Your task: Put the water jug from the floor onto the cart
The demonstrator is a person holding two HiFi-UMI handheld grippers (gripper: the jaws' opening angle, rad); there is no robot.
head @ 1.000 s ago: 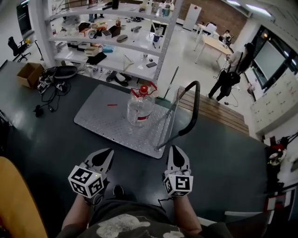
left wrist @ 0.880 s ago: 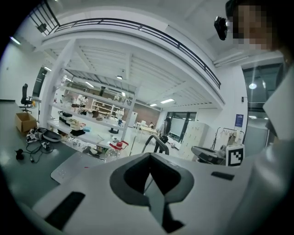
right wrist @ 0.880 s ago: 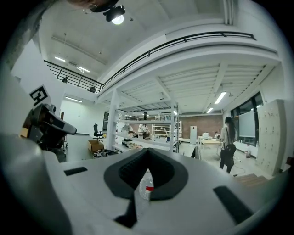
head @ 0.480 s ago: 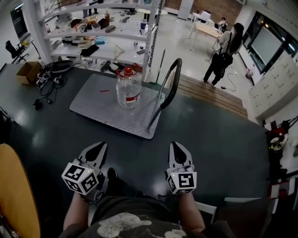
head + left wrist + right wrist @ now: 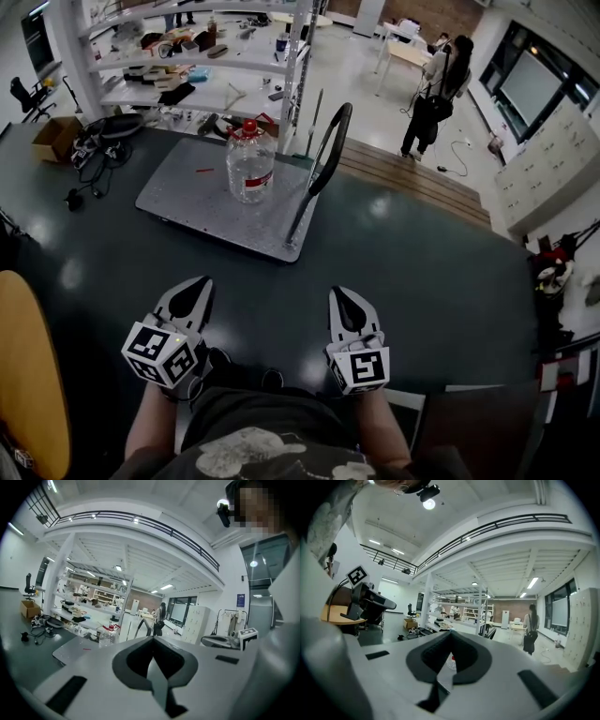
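Note:
The clear water jug [image 5: 250, 161] with a red cap and red handle stands upright on the grey cart platform [image 5: 192, 200], near its black push handle [image 5: 324, 161]. Both grippers are held low in front of the person, well short of the cart, over the dark floor. The left gripper [image 5: 196, 284] is shut with nothing in it, and so is the right gripper [image 5: 339, 293]. In the left gripper view the jug [image 5: 108, 637] shows small, far beyond the closed left gripper [image 5: 152, 638]. In the right gripper view the jug [image 5: 451, 661] peeks through below the right gripper [image 5: 451, 633].
A white shelving rack [image 5: 202, 66] full of items stands behind the cart. A cardboard box [image 5: 56, 141] and loose cables [image 5: 94, 155] lie at the left. Wooden planks [image 5: 412, 183] lie beyond the handle, where a person [image 5: 427, 98] stands. A yellow rounded edge [image 5: 33, 375] is near left.
Both grippers have drawn back from the cart together and stayed shut. In the head view the cart with the jug now sits farther off and more to the left.

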